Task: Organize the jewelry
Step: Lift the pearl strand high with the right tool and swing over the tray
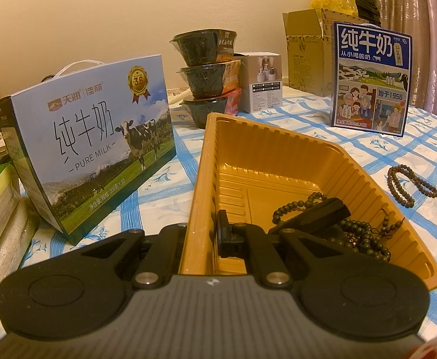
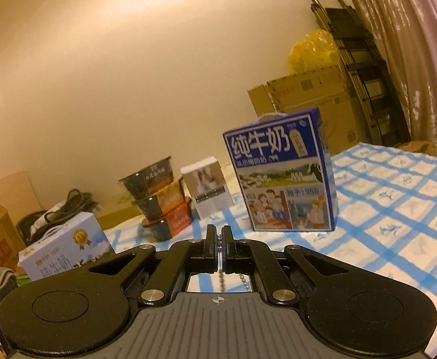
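Left wrist: left gripper point(image 1: 202, 233) is clamping the wall of the gold tray point(image 1: 278, 155); dark bead strands point(image 1: 359, 233) are piling in its near corner, one bead bracelet point(image 1: 411, 185) lying on the checked surface point(image 1: 383, 149). Milk box point(image 1: 95, 161) reading "PURE MILK".

Right wrist: right gripper point(image 2: 219, 245) is pinching a silver bead chain point(image 2: 220, 269). Blue milk box point(image 2: 281, 173) reading "1956".

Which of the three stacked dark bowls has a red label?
The bottom dark plastic bowl of the stack: its label is red, while the middle bowl shows orange and the top bowl a dark label.
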`<state>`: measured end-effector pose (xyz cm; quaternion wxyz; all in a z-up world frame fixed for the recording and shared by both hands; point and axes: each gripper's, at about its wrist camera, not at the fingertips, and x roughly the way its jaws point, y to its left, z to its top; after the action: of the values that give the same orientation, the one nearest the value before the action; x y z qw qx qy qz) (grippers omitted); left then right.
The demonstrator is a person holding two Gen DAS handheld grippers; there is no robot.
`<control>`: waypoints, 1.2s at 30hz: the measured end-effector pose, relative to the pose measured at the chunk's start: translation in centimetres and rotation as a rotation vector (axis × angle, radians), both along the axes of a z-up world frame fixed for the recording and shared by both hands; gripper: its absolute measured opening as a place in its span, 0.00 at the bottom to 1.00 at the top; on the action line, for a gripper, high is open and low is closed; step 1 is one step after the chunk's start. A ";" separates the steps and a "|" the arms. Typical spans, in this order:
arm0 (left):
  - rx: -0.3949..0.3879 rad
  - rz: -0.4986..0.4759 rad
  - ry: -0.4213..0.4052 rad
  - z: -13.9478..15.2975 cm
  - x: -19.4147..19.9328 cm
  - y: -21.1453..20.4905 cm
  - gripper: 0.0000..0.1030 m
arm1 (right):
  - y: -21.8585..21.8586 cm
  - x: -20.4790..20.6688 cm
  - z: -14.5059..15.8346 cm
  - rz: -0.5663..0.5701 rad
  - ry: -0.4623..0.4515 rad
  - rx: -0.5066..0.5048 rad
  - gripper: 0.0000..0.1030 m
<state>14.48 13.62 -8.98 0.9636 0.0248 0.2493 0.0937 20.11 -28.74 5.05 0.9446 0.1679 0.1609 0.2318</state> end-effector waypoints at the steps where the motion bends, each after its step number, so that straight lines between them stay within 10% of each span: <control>1: 0.000 0.000 0.000 0.0 0.0 0.0 0.06 | 0.1 -0.1 0.1 0.003 0.002 0.000 0.02; 36: -0.002 0.003 -0.001 0.4 0.1 -0.1 0.06 | 8.1 0.4 3.1 0.258 0.010 -0.025 0.02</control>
<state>14.59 13.54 -8.57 0.9635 0.0234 0.2492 0.0947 20.46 -20.67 8.12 0.9080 0.1350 0.1889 0.3487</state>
